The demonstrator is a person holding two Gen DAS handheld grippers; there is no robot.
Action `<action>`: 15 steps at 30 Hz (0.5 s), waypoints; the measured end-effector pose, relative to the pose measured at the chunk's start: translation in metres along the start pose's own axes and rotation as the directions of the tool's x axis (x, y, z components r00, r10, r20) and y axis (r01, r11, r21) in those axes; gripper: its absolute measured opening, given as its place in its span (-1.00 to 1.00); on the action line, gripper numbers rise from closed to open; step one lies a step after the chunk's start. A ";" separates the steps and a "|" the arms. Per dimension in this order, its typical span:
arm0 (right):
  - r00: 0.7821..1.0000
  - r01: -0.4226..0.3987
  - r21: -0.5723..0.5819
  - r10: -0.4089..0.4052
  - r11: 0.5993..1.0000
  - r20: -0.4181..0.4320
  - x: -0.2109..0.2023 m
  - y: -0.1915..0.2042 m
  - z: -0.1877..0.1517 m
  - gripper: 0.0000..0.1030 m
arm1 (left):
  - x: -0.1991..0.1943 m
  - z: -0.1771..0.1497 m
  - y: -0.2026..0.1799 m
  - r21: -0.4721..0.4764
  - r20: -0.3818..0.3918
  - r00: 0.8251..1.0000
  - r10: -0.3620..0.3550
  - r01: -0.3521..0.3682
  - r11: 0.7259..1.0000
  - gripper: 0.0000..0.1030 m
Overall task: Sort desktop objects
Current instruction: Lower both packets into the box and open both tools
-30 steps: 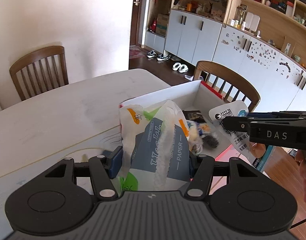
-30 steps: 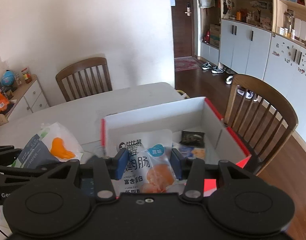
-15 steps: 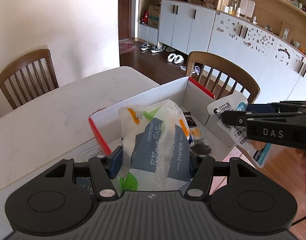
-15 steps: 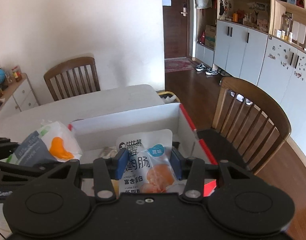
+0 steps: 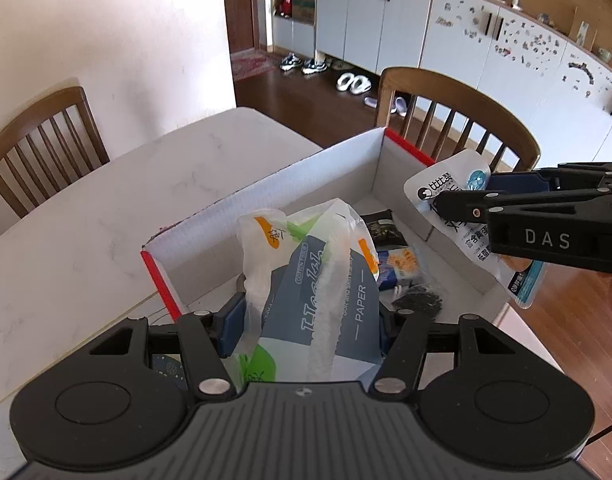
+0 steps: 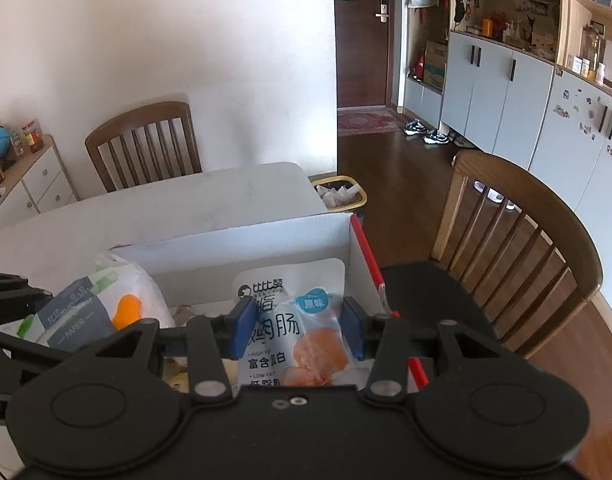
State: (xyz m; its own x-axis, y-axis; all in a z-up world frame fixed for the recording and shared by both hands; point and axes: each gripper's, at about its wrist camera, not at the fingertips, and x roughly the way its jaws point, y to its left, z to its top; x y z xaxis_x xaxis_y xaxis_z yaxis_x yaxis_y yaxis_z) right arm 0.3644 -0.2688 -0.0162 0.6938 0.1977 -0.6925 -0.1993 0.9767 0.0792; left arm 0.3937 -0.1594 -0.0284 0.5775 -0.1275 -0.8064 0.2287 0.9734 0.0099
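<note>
left gripper (image 5: 307, 320) clenching a half-hidden grey-blue plastic-wrapped tissue pack (image 5: 317, 300), right gripper (image 6: 298, 328) gripping a white sausage pouch (image 6: 298, 320) with cut-off lower edge, both over the white cardboard box (image 5: 266, 188)

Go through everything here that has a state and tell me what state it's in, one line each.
Left gripper: shut on tissue pack.
Tissue pack: held above the box, still wrapped.
Right gripper: shut on snack pouch.
Snack pouch: held upright over the box, sealed.
Box: open-topped, partly filled with small packets.
Cabinet doors: closed.
</note>
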 end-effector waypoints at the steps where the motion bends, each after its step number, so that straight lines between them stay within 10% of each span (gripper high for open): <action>1: 1.000 0.002 0.000 -0.002 1.000 -0.007 0.005 -0.001 0.001 -0.12 | 0.004 0.001 -0.001 0.002 -0.007 1.000 0.004 -0.004 1.000 0.15; 15: 0.995 -0.048 -0.002 0.048 0.999 -0.086 0.052 -0.008 -0.002 -0.12 | 0.049 0.003 -0.005 0.034 -0.118 0.993 0.028 -0.025 0.999 0.15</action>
State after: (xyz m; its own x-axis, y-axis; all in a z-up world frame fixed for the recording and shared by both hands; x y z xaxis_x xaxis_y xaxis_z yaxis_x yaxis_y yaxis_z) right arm 0.4008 -0.2661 -0.0538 0.6216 0.2363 -0.7469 -0.2338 0.9659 0.1111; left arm 0.4230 -0.1711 -0.0667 0.4876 -0.0765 -0.8697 0.2412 0.9692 0.0499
